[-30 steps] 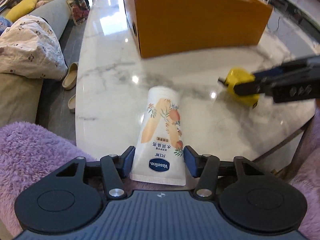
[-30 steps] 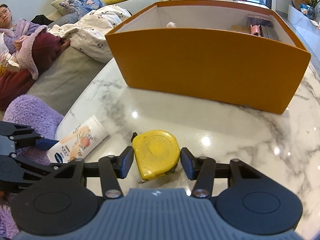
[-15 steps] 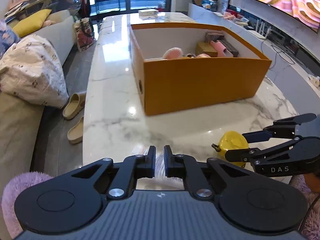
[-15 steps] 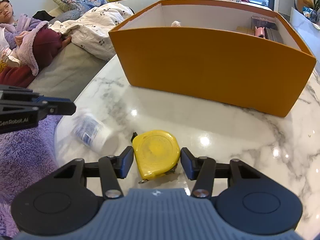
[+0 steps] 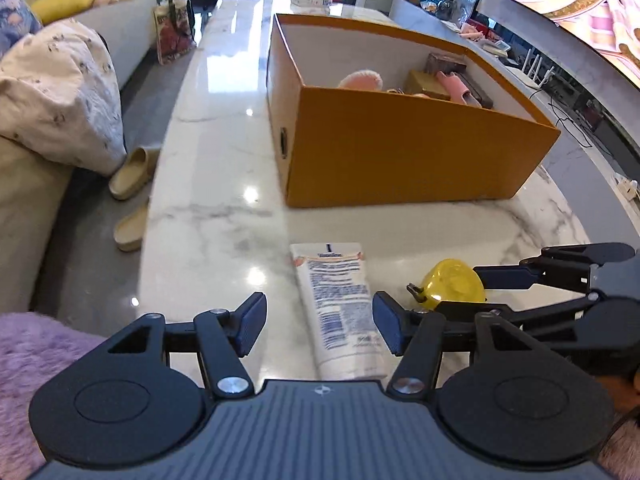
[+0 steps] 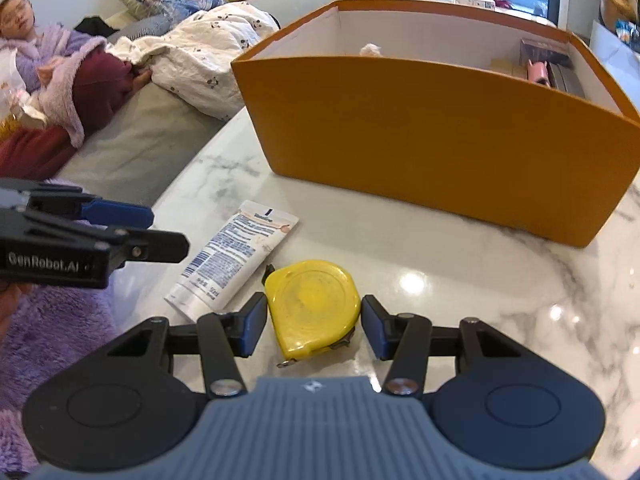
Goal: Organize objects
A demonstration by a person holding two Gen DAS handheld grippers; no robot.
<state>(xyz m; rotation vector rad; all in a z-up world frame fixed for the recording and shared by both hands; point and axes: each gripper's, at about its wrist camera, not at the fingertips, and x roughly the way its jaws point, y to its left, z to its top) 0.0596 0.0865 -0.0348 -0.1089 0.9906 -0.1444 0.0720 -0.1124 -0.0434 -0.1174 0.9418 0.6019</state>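
Note:
A white Vaseline lotion tube [image 5: 342,304] lies flat on the marble table [image 5: 208,216], back label up, crimped end toward the orange box [image 5: 404,160]. My left gripper [image 5: 319,326] is open, above the tube, its jaws on either side without touching. The tube also shows in the right wrist view [image 6: 234,256]. A yellow tape measure [image 6: 314,306] lies between the open jaws of my right gripper [image 6: 314,330], with a small gap on each side. It also shows in the left wrist view [image 5: 452,282].
The open orange box [image 6: 440,136] stands behind both objects and holds several items, among them a pink fluffy thing [image 5: 360,79]. A sofa with a blanket [image 5: 60,92] and slippers [image 5: 134,172] lie left of the table. A person in purple [image 6: 44,64] sits on the sofa.
The left gripper shut on the tube, lifted and turned it over, then let go and opened; the tube now lies back label up, crimped end toward the box. The right gripper stayed around the tape measure.

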